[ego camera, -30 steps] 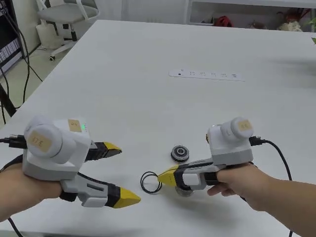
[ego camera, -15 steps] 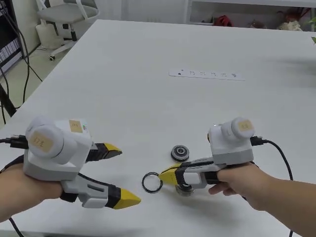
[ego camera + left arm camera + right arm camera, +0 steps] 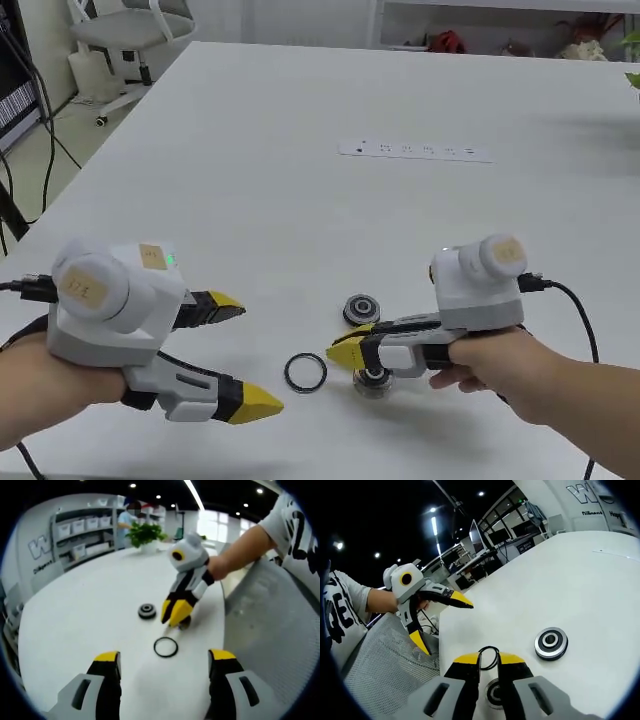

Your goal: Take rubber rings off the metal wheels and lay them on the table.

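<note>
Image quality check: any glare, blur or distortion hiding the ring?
Head view: sharp, even light, soft shadow under the right gripper, ring clear. Left gripper view: fisheye bend, slightly soft. Right gripper view: dark background with bright lamps; ring partly behind the fingers.

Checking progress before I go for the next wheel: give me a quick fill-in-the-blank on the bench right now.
The rubber ring lies flat on the ___. The left gripper's jaws stand wide ___. The metal wheels in the head view number ___.
Missing words: table; open; two.
</note>
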The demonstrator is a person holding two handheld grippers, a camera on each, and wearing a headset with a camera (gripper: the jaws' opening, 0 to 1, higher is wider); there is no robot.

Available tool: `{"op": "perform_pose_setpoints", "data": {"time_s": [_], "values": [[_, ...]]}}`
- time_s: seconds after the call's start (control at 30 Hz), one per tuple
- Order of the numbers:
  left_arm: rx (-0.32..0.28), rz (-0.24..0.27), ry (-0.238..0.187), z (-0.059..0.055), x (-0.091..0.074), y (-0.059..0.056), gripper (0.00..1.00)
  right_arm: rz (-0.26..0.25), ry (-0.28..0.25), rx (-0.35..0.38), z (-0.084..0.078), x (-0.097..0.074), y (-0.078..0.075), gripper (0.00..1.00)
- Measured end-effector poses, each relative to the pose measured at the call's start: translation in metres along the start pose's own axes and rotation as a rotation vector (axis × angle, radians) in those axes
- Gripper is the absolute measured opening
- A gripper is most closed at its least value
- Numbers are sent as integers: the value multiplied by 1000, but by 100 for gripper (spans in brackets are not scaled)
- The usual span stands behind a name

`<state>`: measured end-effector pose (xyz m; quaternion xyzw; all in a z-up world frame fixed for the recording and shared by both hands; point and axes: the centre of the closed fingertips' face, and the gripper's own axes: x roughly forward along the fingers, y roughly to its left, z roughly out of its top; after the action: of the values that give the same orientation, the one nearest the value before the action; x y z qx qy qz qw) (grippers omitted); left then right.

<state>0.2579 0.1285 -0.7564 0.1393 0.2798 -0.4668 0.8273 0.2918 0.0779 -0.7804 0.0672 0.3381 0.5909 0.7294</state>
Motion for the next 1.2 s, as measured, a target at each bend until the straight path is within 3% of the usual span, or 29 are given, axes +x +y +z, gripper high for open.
{"op": "perform_pose_setpoints", "data": {"time_s": [0.53,0.97,1.2], "values": [[10,2,-7,10,6,12,71,-47,-66,-28,18,-25,-10,16],[14,19,-9,17,14,28,70,-122,-67,-89,22,-40,-29,21],[14,24,1,16,20,34,69,-162,-69,-117,24,-45,-38,27]]}}
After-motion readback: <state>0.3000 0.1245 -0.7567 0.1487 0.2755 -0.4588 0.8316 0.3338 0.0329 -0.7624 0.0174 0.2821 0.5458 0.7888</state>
